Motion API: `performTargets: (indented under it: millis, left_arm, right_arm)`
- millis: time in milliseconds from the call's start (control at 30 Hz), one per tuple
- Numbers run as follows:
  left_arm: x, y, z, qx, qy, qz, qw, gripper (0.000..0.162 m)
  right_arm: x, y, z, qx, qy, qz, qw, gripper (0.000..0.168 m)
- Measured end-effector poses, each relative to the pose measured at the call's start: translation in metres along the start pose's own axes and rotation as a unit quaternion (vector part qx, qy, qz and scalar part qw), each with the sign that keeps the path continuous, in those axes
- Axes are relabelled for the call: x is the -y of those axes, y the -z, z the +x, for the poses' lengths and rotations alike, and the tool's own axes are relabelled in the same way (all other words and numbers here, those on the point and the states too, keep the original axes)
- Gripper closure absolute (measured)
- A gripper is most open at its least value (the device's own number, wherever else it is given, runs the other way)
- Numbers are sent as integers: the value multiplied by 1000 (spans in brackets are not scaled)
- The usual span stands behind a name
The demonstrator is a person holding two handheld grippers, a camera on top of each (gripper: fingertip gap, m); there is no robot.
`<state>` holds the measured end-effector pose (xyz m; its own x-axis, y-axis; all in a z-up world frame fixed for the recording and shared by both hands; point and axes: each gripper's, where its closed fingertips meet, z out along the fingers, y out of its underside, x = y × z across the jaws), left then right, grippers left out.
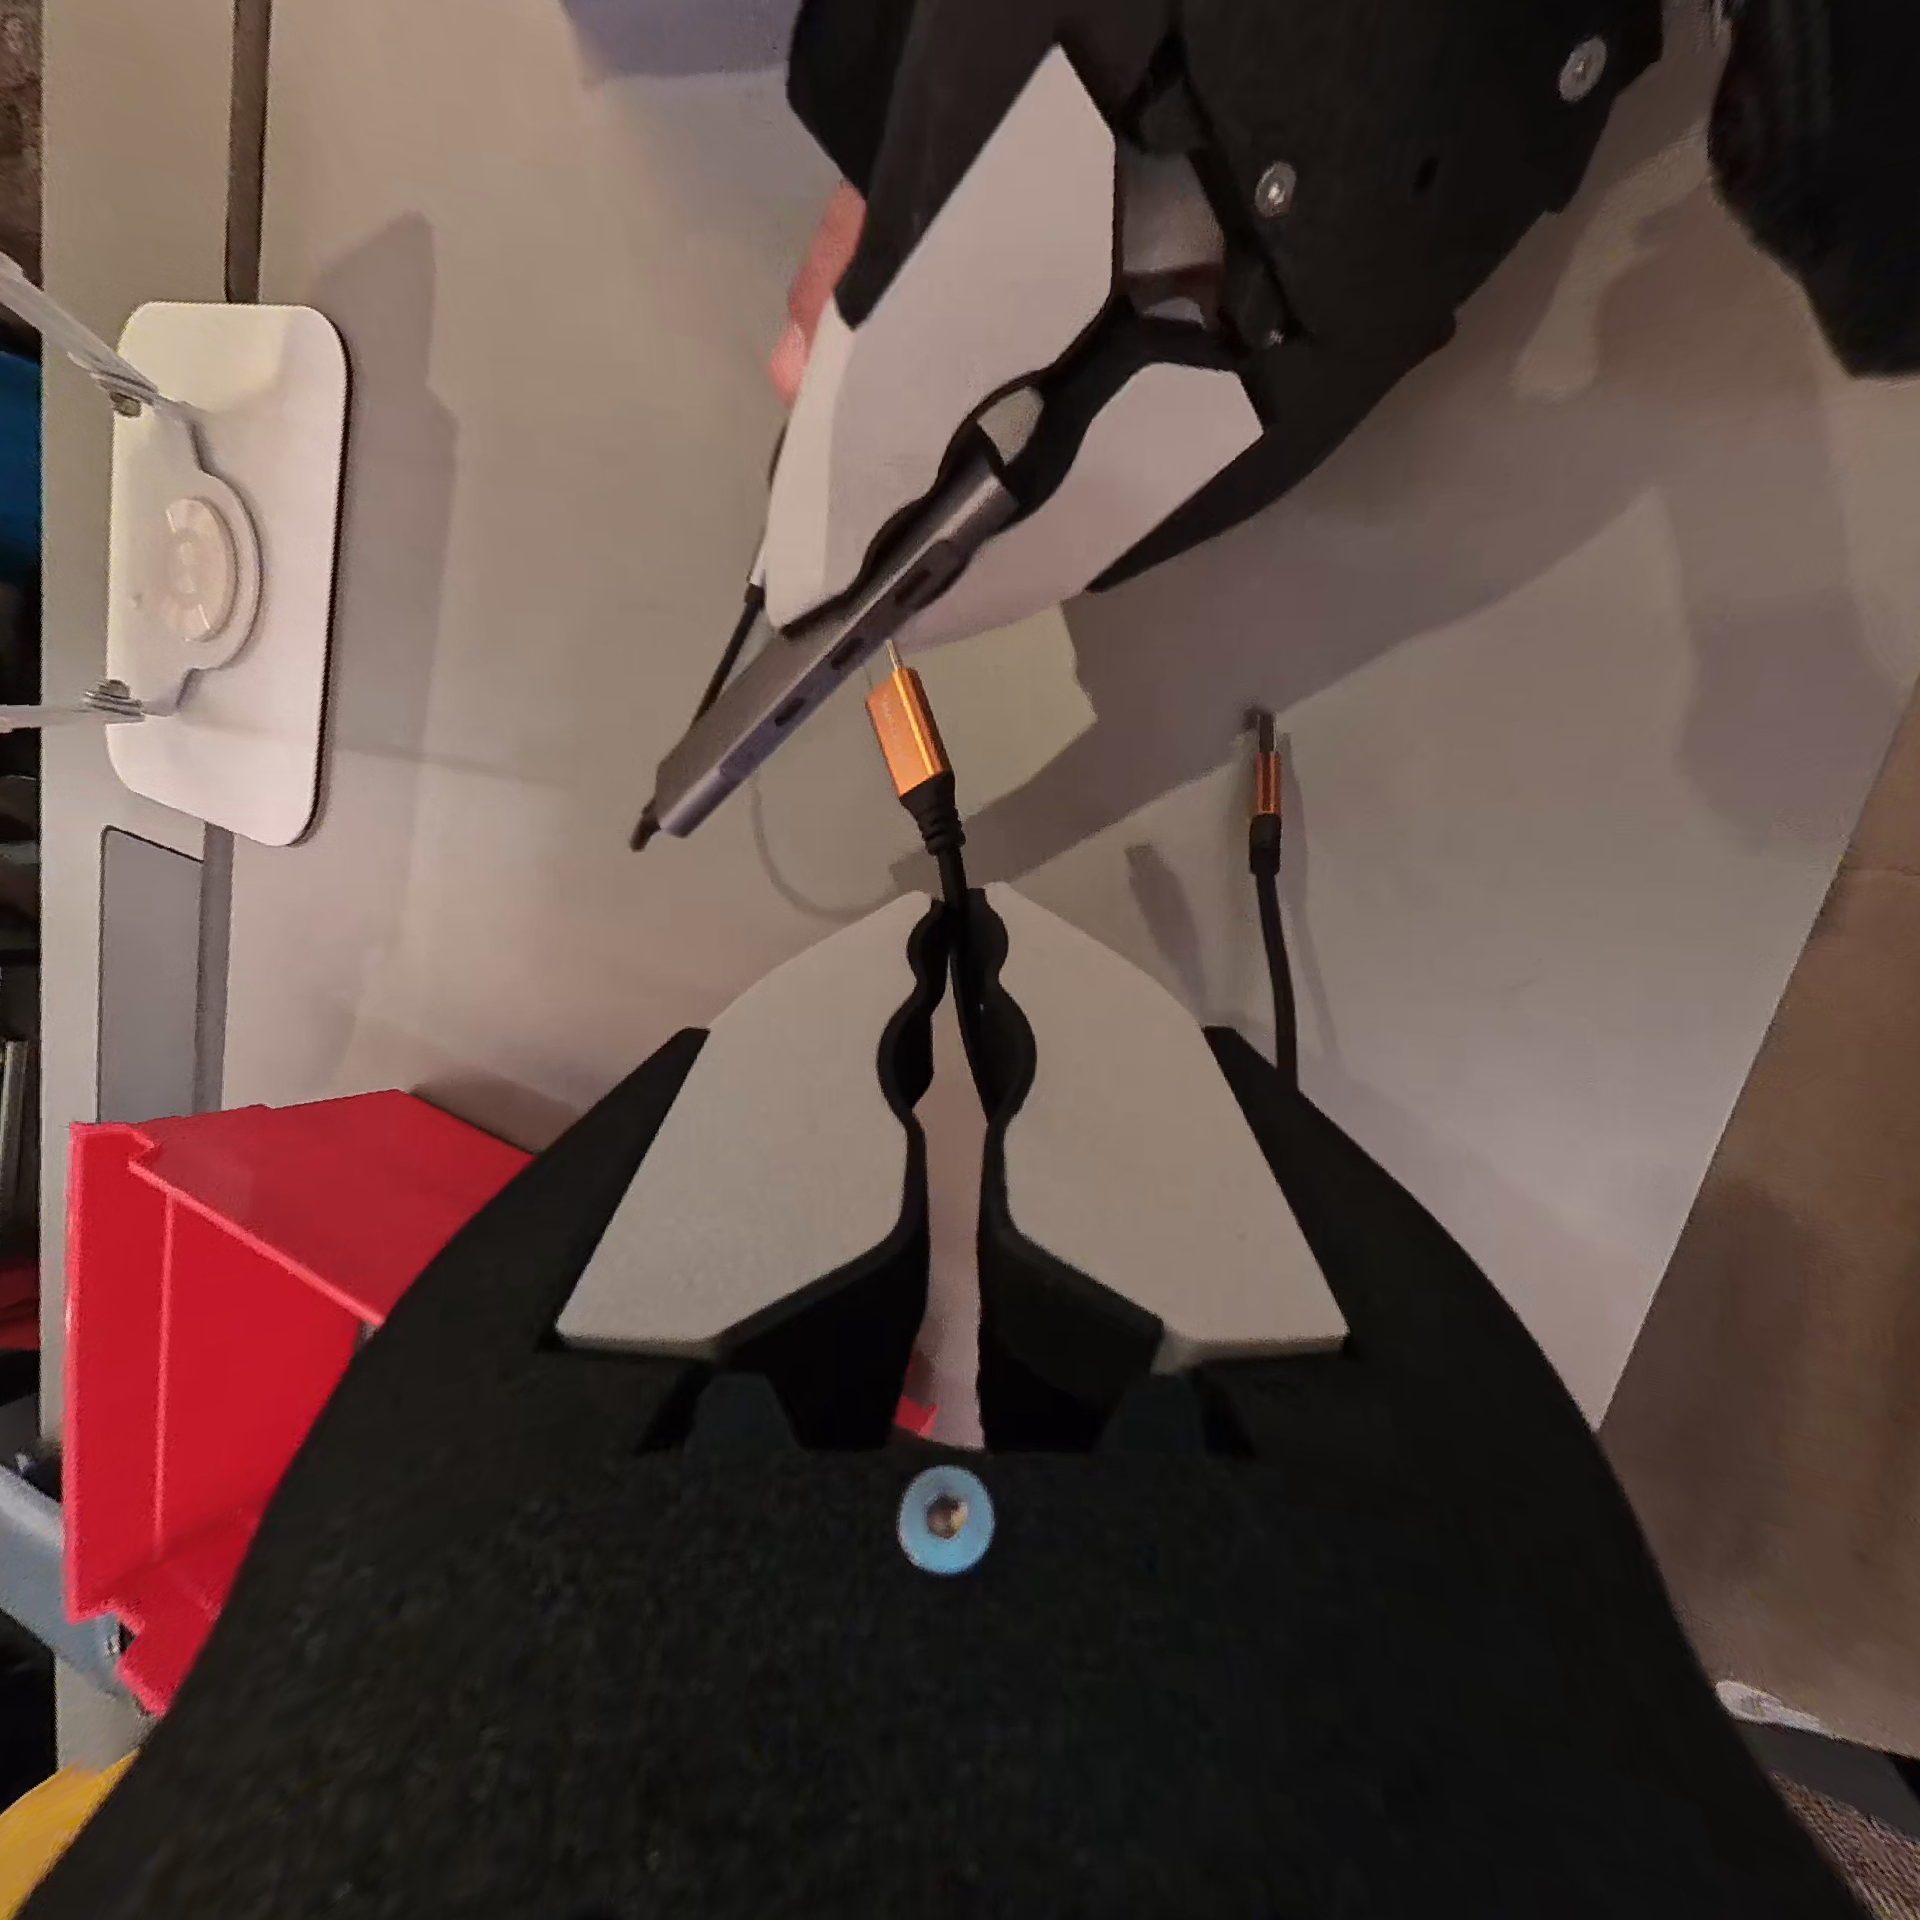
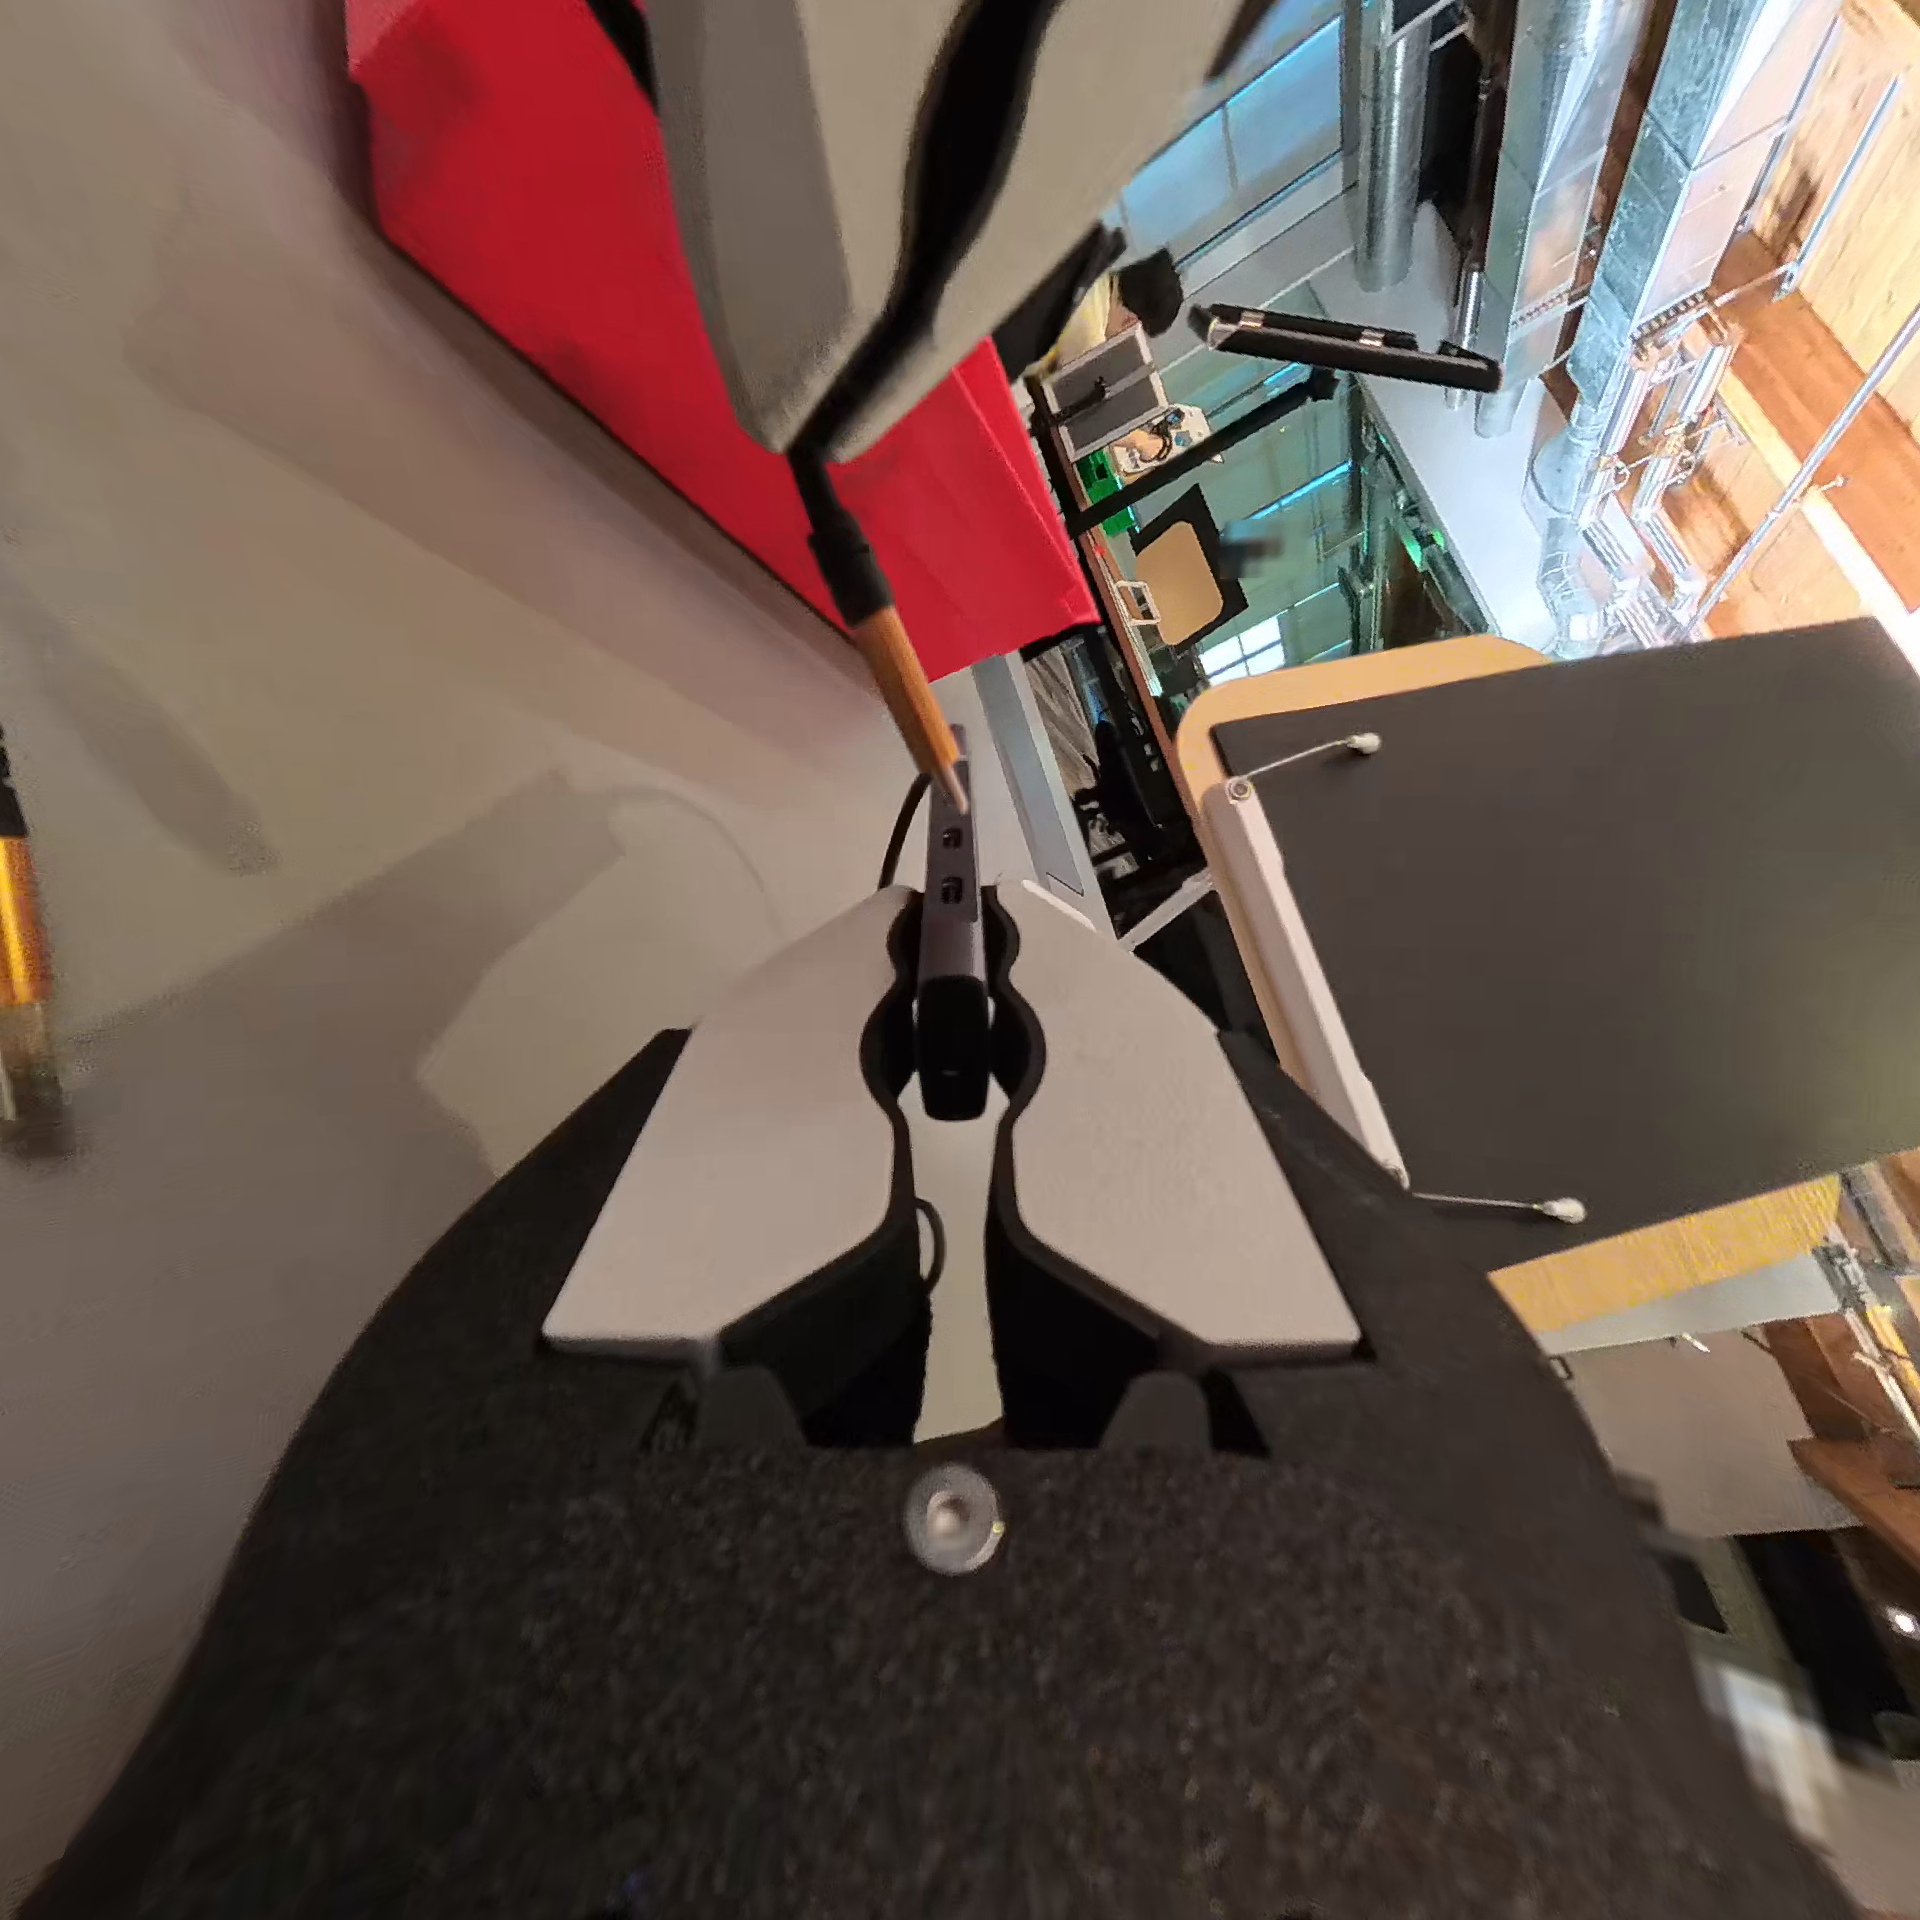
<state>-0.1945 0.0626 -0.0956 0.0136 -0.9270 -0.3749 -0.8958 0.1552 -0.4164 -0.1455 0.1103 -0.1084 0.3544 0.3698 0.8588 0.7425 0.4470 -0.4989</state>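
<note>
A: How do the tongs stand on the left side?

B: The left gripper [image 1: 958, 925] is nearly closed, its pale fingers [image 1: 821, 1122] pinching a black cable [image 1: 954, 868] just behind an orange plug [image 1: 909, 740]. The plug's metal tip points up at the long edge of a grey hub [image 1: 831, 686].

A: Is the tip in a port?

B: From the left wrist view it sits right at the edge, beside a slot; whether it has entered I cannot tell. In the right wrist view the orange plug [image 2: 914, 696] meets the hub [image 2: 951, 914] near its far end, but blur hides the joint.

A: And the other tongs?

B: The right gripper [image 2: 951, 935] is clamped narrowly on the hub's near end, the dark end cap resting in the round notch between the fingers [image 2: 1143, 1143]. Seen from the left camera, the right gripper [image 1: 883, 582] holds the hub tilted above the white table [image 1: 520, 520].

A: What else lies about?

B: A second orange plug [image 1: 1265, 774] on its own black lead rests on the table, apart to the right. A red bin [image 1: 239, 1299] stands at the left, partly behind the gripper body. A white pad [image 1: 223, 571] with a round metal disc lies further off; its edge is cut off by the frame.

A: Anything unclear?

B: The hub's own thin cord disappears behind the right fingers, and the background room is smeared.
</note>
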Motion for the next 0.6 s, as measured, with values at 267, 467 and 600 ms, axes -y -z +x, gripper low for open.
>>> performTargets:
  millis: [267, 467, 600]
  left_arm:
    - [-1, -11, 10, -37, 8, -17, 999, 159]
    - [-2, -12, 16, -44, 3, -27, 999, 159]
    - [-8, -14, 18, -55, 1, -43, 998, 159]
  right_arm:
    - [3, -4, -14, 17, 34, -11, 999, 159]
    - [-1, -6, -18, 24, 41, -21, 999, 159]
    - [-1, -6, -16, 21, 39, -22, 999, 159]
